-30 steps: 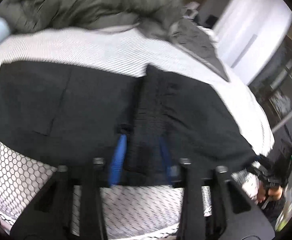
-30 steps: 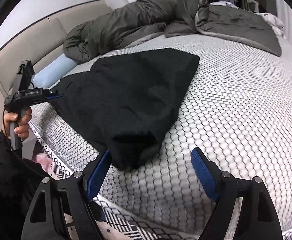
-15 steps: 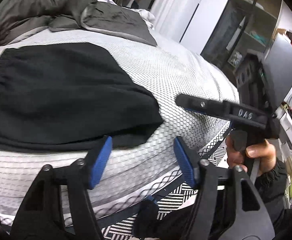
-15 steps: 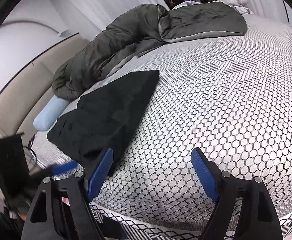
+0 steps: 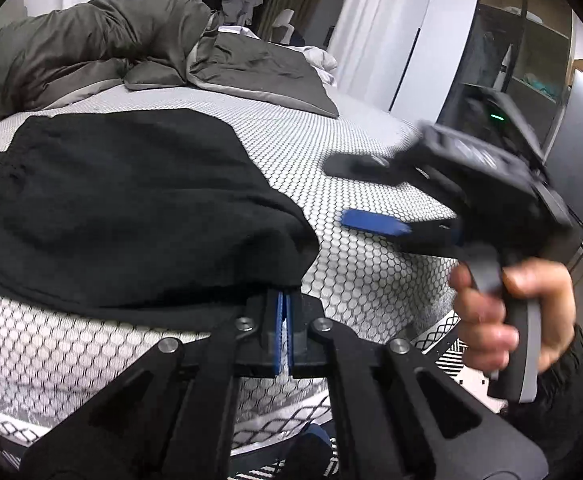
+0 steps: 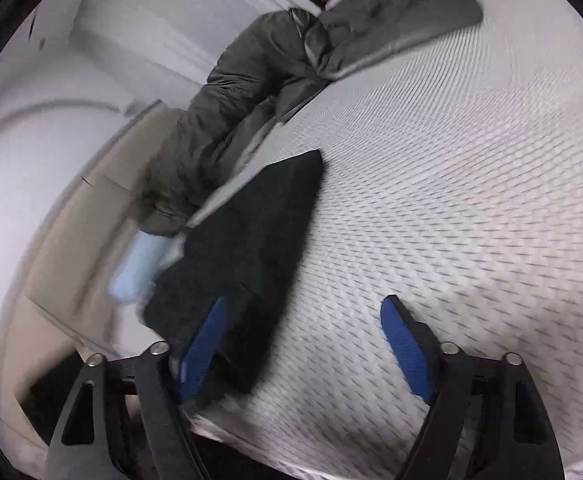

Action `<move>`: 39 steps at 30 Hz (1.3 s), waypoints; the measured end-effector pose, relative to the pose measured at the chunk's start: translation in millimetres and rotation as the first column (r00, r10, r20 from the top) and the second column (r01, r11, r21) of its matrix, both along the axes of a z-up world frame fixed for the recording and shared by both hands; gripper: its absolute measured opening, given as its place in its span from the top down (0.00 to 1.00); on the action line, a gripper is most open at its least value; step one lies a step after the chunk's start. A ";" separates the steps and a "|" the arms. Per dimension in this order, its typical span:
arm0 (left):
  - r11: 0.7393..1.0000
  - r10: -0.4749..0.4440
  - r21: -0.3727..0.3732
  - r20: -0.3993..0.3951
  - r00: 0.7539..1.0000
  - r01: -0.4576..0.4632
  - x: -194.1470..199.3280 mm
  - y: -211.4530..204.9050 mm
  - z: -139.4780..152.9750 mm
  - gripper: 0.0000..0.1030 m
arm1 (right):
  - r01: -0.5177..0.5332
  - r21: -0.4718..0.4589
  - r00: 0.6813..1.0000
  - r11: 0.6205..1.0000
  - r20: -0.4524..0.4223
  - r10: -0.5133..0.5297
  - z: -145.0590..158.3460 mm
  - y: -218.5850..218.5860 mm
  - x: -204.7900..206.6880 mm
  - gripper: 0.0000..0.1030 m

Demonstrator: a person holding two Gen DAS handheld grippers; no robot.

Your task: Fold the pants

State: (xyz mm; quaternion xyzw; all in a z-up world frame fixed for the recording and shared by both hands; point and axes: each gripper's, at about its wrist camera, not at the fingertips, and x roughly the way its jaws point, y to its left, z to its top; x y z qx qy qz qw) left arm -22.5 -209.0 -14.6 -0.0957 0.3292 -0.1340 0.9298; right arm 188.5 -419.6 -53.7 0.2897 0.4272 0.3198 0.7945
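Note:
The black pants (image 5: 131, 208) lie folded on the honeycomb-patterned mattress (image 5: 371, 264). In the left wrist view my left gripper (image 5: 283, 300) is shut at the near edge of the pants, its blue pads together just under the fabric's hem; I cannot tell whether cloth is pinched. My right gripper (image 5: 371, 196) shows there, held by a hand at the right, above the mattress. In the right wrist view the right gripper (image 6: 303, 340) is open, its left finger (image 6: 203, 348) over the near end of the pants (image 6: 251, 248).
A crumpled grey-green duvet (image 5: 103, 52) lies across the far side of the bed. A light blue pillow (image 6: 139, 268) sits by the beige headboard (image 6: 75, 248). A dark shelving unit (image 5: 523, 64) and white curtains stand to the right. The mattress edge drops off close to me.
My left gripper has gone from open to shut and sits at the near hem of the pants. My right gripper stays open and has swung over the bed, its view blurred.

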 end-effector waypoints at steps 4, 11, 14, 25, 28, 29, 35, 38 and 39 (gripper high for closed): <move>1.000 0.000 -0.018 -0.007 1.000 0.000 -5.8 7.4 -7.2 1.00 | -0.088 0.145 0.984 0.985 -0.140 0.109 -24.8 32.1 28.3 0.62; 0.999 -0.022 -0.046 -0.017 1.000 0.021 -18.8 21.6 -15.8 1.00 | -0.065 0.080 0.990 0.995 -0.118 0.074 -25.4 58.4 50.9 0.94; 0.998 -0.030 -0.061 -0.042 0.999 0.027 -21.8 24.0 -20.5 1.00 | -0.038 0.056 0.993 0.998 -0.113 0.044 -28.1 59.9 63.3 0.95; 0.995 -0.037 -0.092 -0.060 0.998 0.032 -36.2 33.9 -21.5 1.00 | -0.133 0.072 0.984 0.988 -0.112 0.141 -18.8 48.1 39.1 0.49; 0.998 -0.047 -0.050 -0.051 0.998 0.045 -39.1 25.1 -17.7 0.90 | -0.147 0.053 0.979 0.988 -0.134 0.153 -26.1 51.7 36.2 0.49; 0.998 -0.050 -0.043 -0.049 0.998 0.048 -39.5 22.6 -16.5 0.86 | -0.144 0.058 0.979 0.988 -0.138 0.151 -26.5 52.0 38.1 0.49; 0.999 -0.038 -0.019 -0.018 0.999 0.037 -26.2 7.8 -6.4 0.74 | -0.144 0.061 0.976 0.988 -0.154 0.151 -24.7 46.5 53.2 0.49; 1.000 -0.024 0.012 -0.011 1.000 0.024 -12.5 -0.2 -6.5 1.00 | -0.153 0.075 0.974 0.985 -0.159 0.164 -24.7 49.5 42.0 0.49; 0.999 -0.022 0.023 -0.014 1.000 0.022 -9.3 -1.8 -7.9 1.00 | -0.162 0.080 0.972 0.984 -0.159 0.173 -25.5 50.6 40.8 0.53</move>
